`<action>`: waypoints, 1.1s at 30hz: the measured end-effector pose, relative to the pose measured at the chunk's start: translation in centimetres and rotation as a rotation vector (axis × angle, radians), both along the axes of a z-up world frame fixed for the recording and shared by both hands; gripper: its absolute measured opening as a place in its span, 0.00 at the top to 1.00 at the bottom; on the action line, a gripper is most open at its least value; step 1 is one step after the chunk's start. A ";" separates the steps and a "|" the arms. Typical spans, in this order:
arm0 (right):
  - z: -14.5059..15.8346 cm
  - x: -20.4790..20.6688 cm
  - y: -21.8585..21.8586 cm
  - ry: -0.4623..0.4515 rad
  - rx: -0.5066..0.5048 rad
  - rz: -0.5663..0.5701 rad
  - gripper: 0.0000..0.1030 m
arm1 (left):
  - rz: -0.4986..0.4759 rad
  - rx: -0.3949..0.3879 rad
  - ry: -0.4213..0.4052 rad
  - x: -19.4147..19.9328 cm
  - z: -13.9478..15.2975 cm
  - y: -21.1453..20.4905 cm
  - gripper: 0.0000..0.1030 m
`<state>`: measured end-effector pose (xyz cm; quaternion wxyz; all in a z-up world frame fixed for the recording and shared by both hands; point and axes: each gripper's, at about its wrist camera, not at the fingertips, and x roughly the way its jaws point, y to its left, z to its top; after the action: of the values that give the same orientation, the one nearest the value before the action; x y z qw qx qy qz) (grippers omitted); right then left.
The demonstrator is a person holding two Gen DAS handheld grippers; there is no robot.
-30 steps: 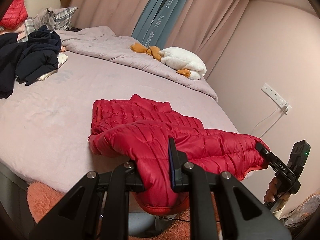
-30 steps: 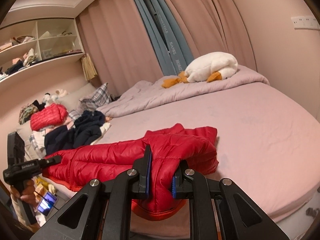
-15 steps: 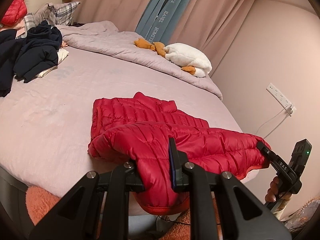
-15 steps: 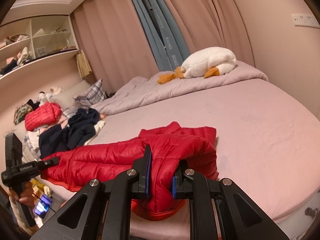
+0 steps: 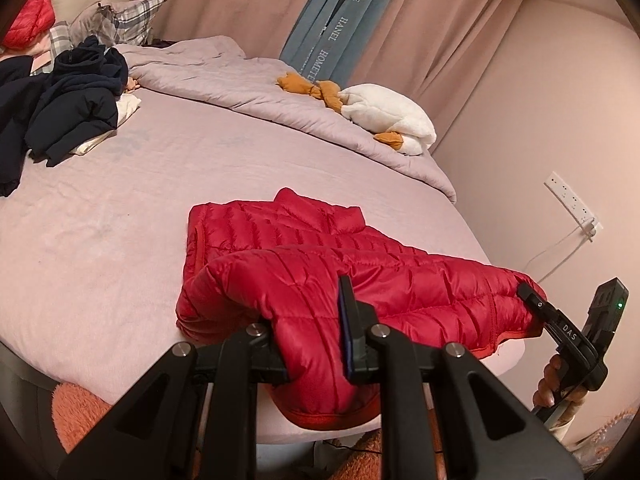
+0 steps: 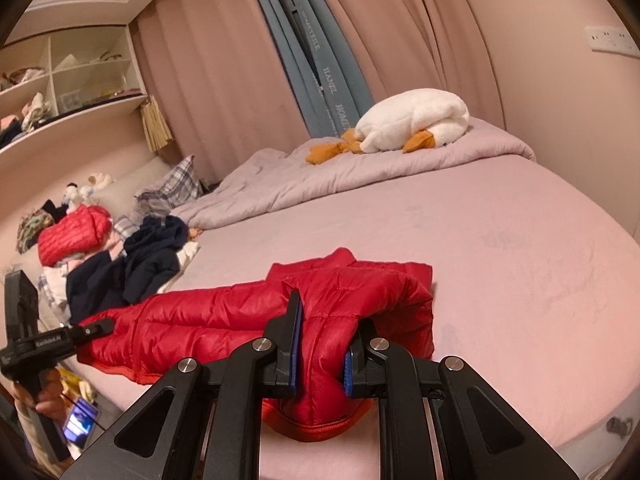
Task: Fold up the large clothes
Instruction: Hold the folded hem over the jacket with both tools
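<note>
A red puffer jacket [image 5: 360,272] lies on the pink bed [image 5: 100,240] near its front edge, its near hem lifted. My left gripper [image 5: 312,336] is shut on the hem's left end. My right gripper [image 6: 320,348] is shut on the hem's right end; the jacket [image 6: 224,312] stretches between them. The right gripper also shows in the left wrist view [image 5: 532,296], and the left gripper in the right wrist view [image 6: 96,326], each gripping the red fabric.
A dark navy clothes pile [image 5: 60,104] lies at the bed's far left. A rumpled quilt [image 5: 248,84] and a white plush goose [image 5: 388,116] lie at the back. Another red jacket [image 6: 72,236] sits by the pillows. A wall socket [image 5: 572,204] is on the right.
Both grippers have carried the held hem a little forward over the jacket towards its collar. The grips have not changed.
</note>
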<state>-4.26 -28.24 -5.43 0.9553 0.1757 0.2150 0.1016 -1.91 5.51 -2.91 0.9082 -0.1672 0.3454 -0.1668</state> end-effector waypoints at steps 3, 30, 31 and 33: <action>0.1 0.5 0.0 0.013 -0.003 -0.009 0.84 | 0.005 0.012 0.003 0.5 0.2 -0.3 0.82; 0.3 4.9 0.2 0.082 -0.020 -0.004 0.84 | 0.038 0.064 0.064 4.9 -0.1 -1.2 0.81; 0.3 5.1 0.2 0.085 -0.020 -0.004 0.84 | 0.039 0.062 0.067 5.1 -0.2 -1.1 0.81; 0.2 5.5 0.3 0.090 -0.022 -0.005 0.84 | 0.041 0.062 0.072 5.4 -0.3 -1.0 0.81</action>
<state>1.21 -27.98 -5.22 0.9468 0.1699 0.2584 0.0890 3.53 4.47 -3.23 0.9032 -0.1518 0.3794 -0.1312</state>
